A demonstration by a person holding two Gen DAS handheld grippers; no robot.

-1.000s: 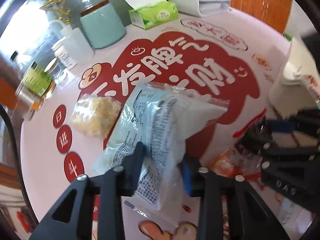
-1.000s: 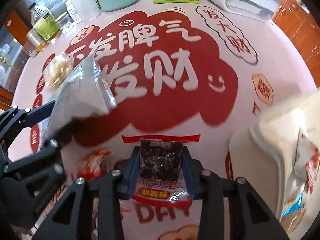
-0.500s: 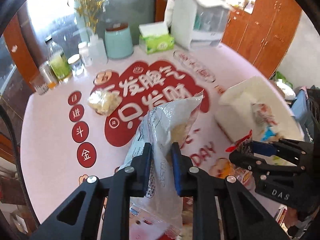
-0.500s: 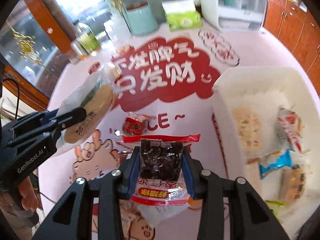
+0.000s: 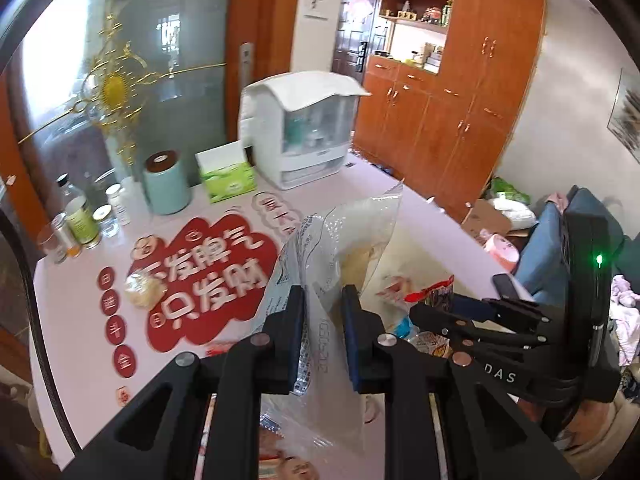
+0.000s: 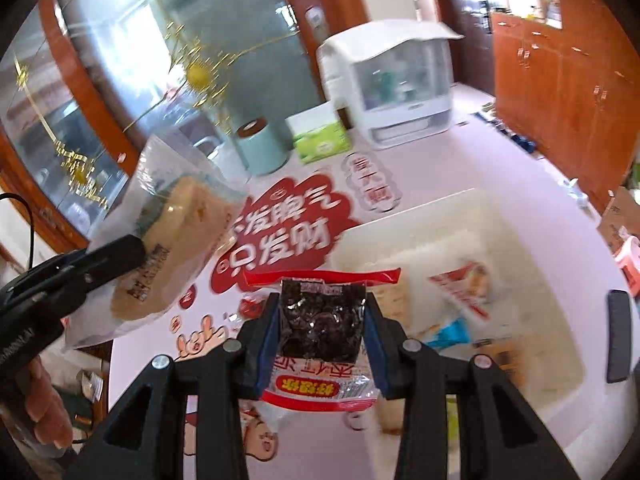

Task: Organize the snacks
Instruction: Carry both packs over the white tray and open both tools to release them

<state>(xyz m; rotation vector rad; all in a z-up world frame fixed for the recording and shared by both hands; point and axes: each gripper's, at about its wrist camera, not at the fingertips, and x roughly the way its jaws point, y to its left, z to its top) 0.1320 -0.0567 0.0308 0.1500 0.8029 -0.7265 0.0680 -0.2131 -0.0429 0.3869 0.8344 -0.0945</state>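
My left gripper point(image 5: 323, 320) is shut on a clear bag with a pale cake point(image 5: 344, 248) and holds it well above the table. In the right wrist view that bag point(image 6: 176, 240) hangs at the left from the left gripper point(image 6: 120, 256). My right gripper point(image 6: 322, 332) is shut on a red-edged packet of dark dried fruit point(image 6: 322, 320), in the air above the near-left corner of the white bin point(image 6: 400, 216), which holds several snack packets. The right gripper point(image 5: 452, 312) is also in the left wrist view. A pale snack point(image 5: 145, 290) and a small red packet point(image 6: 252, 306) lie on the table.
At the table's far side stand a teal canister point(image 5: 166, 184), a green tissue box point(image 5: 228, 178), a white lidded cabinet point(image 5: 304, 128) and several bottles point(image 5: 80, 220). A dark flat object point(image 6: 618, 336) lies right of the bin. A person's hand point(image 6: 44, 400) shows at the lower left.
Both grippers have risen and drawn back from the table with their packets. The left jaws closed tighter on the clear bag. The white bin came into view under the right gripper.
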